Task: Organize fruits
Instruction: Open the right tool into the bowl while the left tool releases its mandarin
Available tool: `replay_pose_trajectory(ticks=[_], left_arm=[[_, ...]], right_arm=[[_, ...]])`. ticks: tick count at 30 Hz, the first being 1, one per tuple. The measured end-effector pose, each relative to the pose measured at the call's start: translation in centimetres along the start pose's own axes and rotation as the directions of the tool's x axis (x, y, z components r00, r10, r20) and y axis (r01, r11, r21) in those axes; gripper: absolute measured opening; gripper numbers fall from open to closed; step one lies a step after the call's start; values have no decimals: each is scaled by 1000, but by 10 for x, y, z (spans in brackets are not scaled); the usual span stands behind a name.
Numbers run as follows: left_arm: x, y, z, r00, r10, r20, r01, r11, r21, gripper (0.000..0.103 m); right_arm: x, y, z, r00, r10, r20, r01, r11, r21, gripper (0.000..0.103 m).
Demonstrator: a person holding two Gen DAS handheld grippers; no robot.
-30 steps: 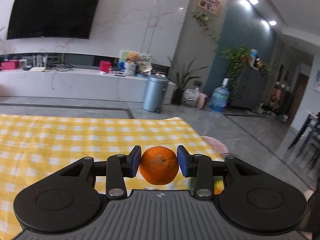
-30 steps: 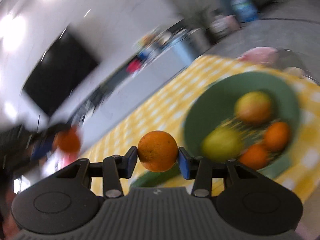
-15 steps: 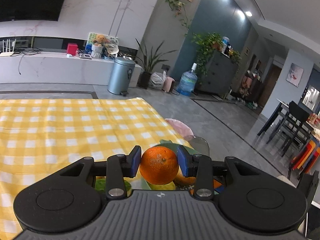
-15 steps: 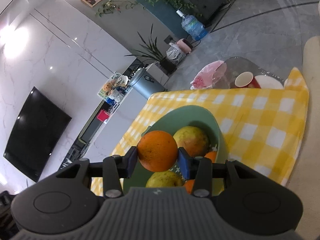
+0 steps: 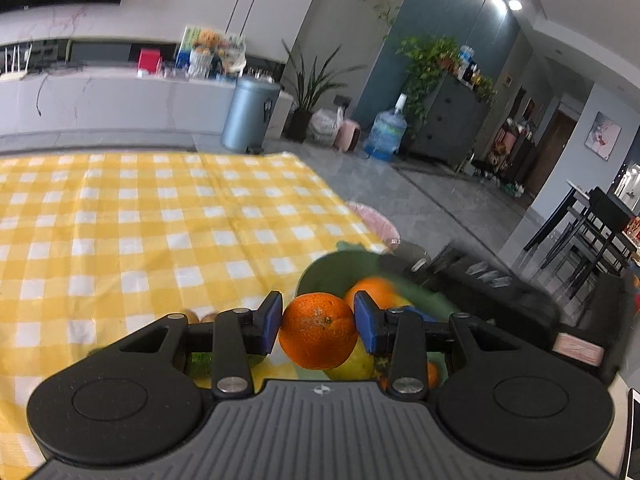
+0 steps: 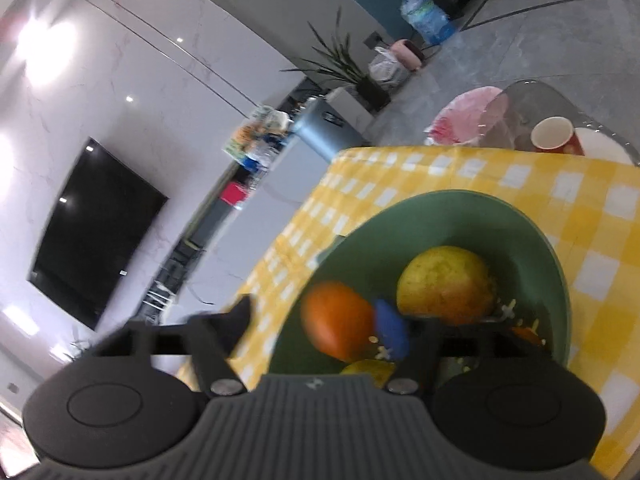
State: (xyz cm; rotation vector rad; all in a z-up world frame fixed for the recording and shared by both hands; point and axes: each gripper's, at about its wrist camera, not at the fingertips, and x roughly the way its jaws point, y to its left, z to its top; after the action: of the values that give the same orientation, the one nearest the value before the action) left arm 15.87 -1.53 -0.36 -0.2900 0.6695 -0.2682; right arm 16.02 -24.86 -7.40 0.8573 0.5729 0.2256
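with the right tongs (image 6: 316,328) spread and their orange (image 6: 338,326) loose over the green bowl (image 6: 532,232), it may bounce out, while the left tongs (image 5: 318,322) grip another orange (image 5: 318,332).

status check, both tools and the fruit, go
Left tool shut on an orange, beside the green bowl. Right tool open over the bowl, its orange released. Nothing in the way.
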Motion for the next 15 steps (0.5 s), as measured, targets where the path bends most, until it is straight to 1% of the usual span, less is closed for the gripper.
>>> replay_pose_trajectory(ticks=[1, 3, 5, 7, 10, 12, 13, 15], left_arm=[[1, 0, -1, 1000, -5, -8, 5, 1000, -1, 44], [4, -2, -3, 1000, -16, -14, 16, 1000, 7, 44], [7, -4, -5, 999, -28, -20, 29, 1000, 11, 44], [13, -10, -5, 998, -60, -34, 60, 998, 10, 44], [25, -18, -8, 987, -138, -82, 138, 990, -8, 44], [34, -22, -10, 977, -183, -107, 180, 983, -30, 44], [39, -24, -10, 974, -193, -116, 190, 981, -33, 44], [49, -29, -9, 973, -191, -131, 189, 982, -27, 44]], right_arm=[[-5, -2, 1, 1000, 16, 17, -16, 1000, 7, 85], [-21, -5, 1, 997, 39, 68, -41, 999, 26, 85], [-37, -10, 0, 990, 61, 130, -67, 997, 48, 83], [-52, -16, 0, 978, 80, 193, -97, 992, 78, 87], [-68, -27, 2, 958, 99, 270, -138, 982, 130, 87], [-70, -36, 5, 952, 131, 276, -183, 968, 170, 87], [-69, -39, 5, 952, 148, 269, -203, 961, 190, 87], [-67, -41, 5, 953, 159, 258, -215, 954, 207, 87]])
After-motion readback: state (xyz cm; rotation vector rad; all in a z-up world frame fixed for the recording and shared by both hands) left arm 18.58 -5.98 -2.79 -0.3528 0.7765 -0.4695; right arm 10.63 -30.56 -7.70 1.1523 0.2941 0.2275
